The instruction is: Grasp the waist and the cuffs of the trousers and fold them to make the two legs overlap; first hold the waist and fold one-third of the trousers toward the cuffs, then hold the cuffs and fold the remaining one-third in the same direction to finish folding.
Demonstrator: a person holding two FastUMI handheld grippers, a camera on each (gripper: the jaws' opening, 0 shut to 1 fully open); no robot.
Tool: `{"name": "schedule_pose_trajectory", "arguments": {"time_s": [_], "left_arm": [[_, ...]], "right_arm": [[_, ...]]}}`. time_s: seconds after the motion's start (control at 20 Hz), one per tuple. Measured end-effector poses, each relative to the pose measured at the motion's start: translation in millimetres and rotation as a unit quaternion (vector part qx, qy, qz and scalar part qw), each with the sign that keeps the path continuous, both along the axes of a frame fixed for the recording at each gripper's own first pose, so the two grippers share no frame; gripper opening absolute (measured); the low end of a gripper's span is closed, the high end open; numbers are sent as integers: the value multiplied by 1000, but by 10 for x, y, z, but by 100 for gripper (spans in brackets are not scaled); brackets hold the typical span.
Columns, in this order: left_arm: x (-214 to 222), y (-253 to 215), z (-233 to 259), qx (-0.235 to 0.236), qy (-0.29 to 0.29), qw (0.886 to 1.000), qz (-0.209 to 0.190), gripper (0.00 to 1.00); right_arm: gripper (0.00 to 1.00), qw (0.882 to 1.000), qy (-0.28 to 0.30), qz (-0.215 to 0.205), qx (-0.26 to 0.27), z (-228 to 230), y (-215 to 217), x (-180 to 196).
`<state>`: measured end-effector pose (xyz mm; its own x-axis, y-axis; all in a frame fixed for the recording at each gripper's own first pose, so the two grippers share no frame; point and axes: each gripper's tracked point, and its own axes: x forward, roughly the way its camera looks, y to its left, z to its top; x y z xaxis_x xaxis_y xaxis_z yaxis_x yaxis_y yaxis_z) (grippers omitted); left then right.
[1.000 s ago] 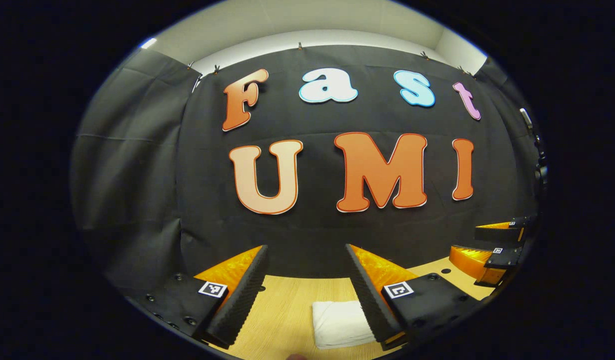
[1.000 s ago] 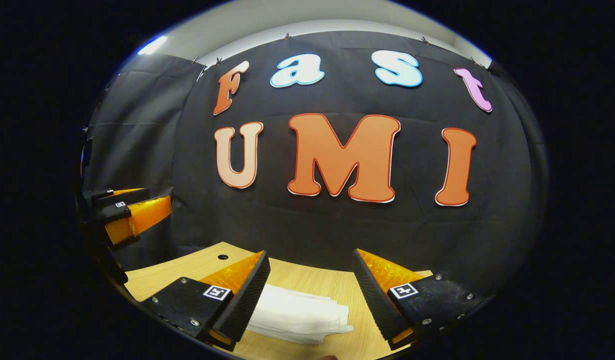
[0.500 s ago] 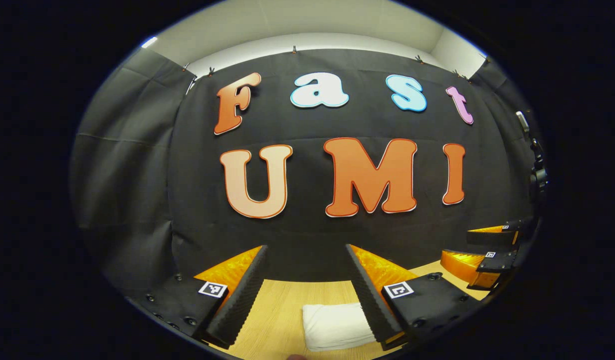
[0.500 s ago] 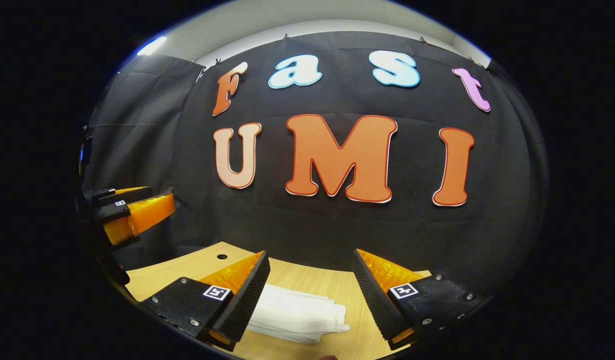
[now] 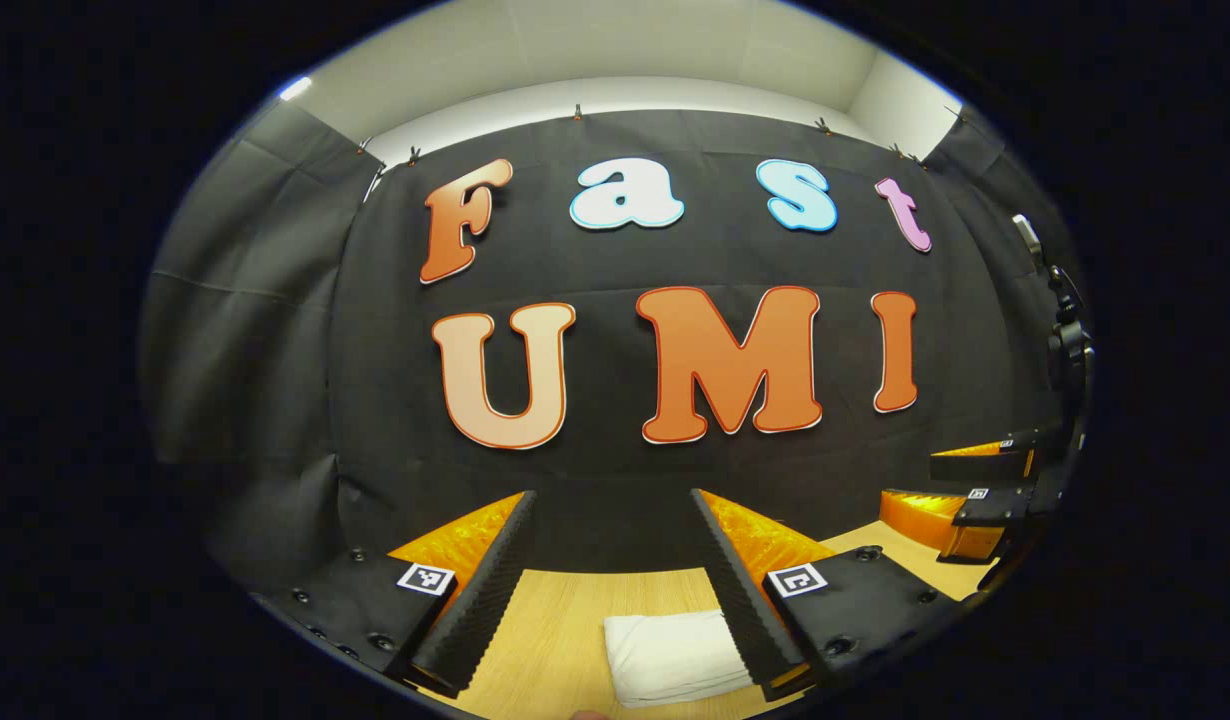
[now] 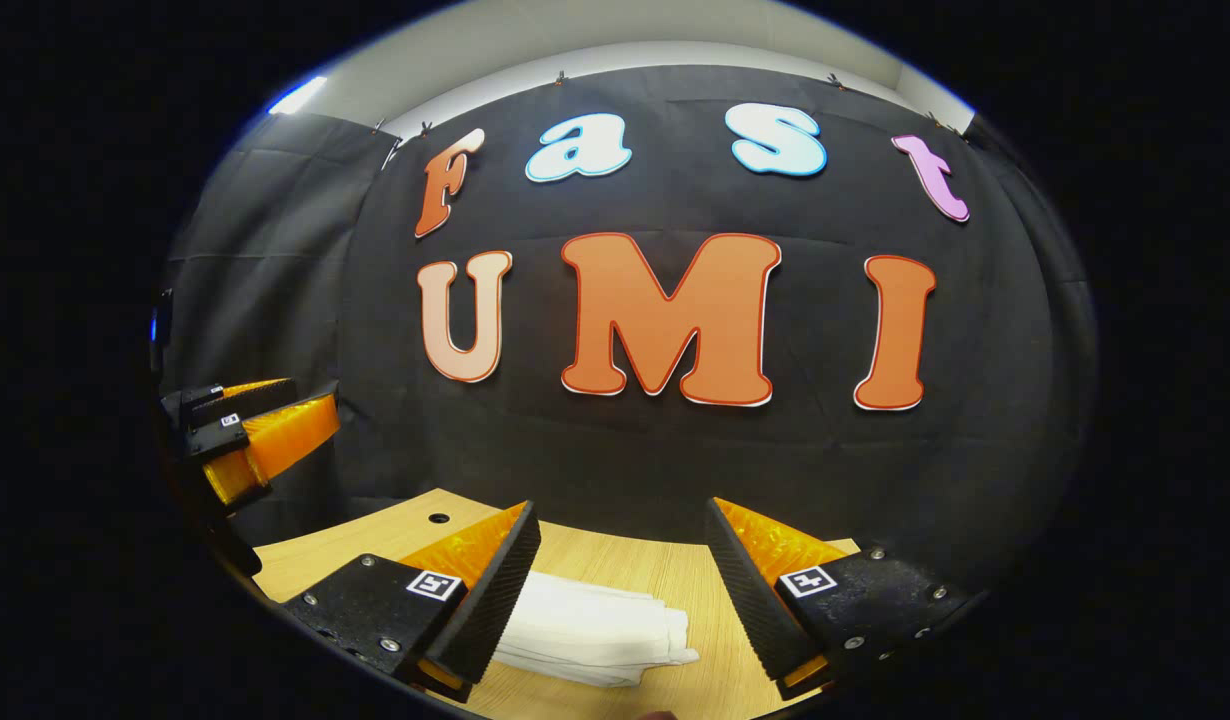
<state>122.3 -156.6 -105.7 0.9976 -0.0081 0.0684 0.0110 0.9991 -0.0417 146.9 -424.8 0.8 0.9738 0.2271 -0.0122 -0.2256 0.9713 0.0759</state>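
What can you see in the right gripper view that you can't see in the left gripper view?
Right gripper view: the left gripper held up at the left edge, and the stacked layer edges of the folded white trousers.

Left gripper view: the right gripper at the right edge, and the trousers' smooth, rounded folded side.

Both: the folded trousers lying on the wooden table, the black cloth wall behind it, and that view's own gripper open above the table, holding nothing.

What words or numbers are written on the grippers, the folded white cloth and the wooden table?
There are no words or numbers to read.
Left gripper: small square black-and-white markers, a pattern, not letters.
Right gripper: the same kind of pattern, no letters.
Folded white trousers: no writing shows.
Light wooden table: no writing shows.
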Motion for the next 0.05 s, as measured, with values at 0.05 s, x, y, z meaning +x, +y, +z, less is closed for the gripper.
{"name": "schedule_pose_trajectory", "arguments": {"time_s": [0.05], "left_arm": [[1, 18, -7, -1, 0, 1000, -5, 95]], "right_arm": [[100, 1000, -6, -6, 1, 48, 6, -19]]}}
